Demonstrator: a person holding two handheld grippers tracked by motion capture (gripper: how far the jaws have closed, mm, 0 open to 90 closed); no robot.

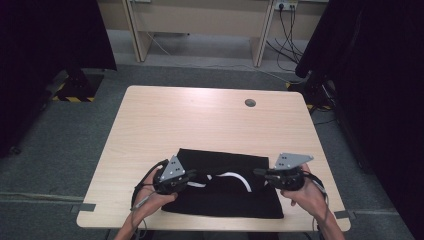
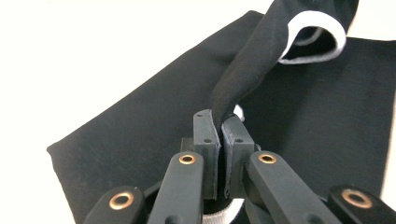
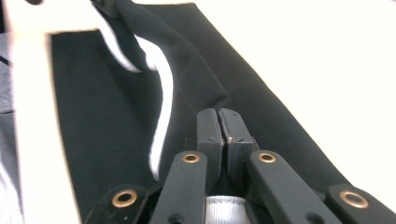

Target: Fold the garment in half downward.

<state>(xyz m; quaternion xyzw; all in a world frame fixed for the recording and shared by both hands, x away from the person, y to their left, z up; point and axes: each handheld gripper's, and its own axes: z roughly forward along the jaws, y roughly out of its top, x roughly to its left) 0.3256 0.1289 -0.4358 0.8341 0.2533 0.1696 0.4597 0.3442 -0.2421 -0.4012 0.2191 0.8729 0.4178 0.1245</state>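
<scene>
From the high view we saw a black cloth (image 1: 225, 192) lying on the near half of a pale wooden table (image 1: 200, 120), folded into a rough rectangle, with its near edge just short of the table's front edge. A white band (image 1: 239, 178) curled across the middle of the cloth. The left gripper (image 1: 192, 176) sat at the cloth's left end and the right gripper (image 1: 260, 172) at its right end, each in a hand coming from the table's near edge.

What that view could not tell us, the gripper views did. In the left gripper view the left gripper (image 2: 220, 122) had its jaws together on a raised fold of the cloth (image 2: 154, 121), which rose from the pads as a thick soft roll towards the looped white band (image 2: 322, 35). In the right gripper view the right gripper (image 3: 218, 114) was likewise clamped on a lifted ridge of the cloth (image 3: 107, 116), with the white band (image 3: 163, 93) running along that ridge.

The cloth looked matt and soft, the table (image 2: 93, 46) smooth and bare. Beyond the cloth, the far half of the table lay open, broken by a small round hole (image 1: 250, 103) near its far right. To either side of the cloth, narrow strips of tabletop remained.
</scene>
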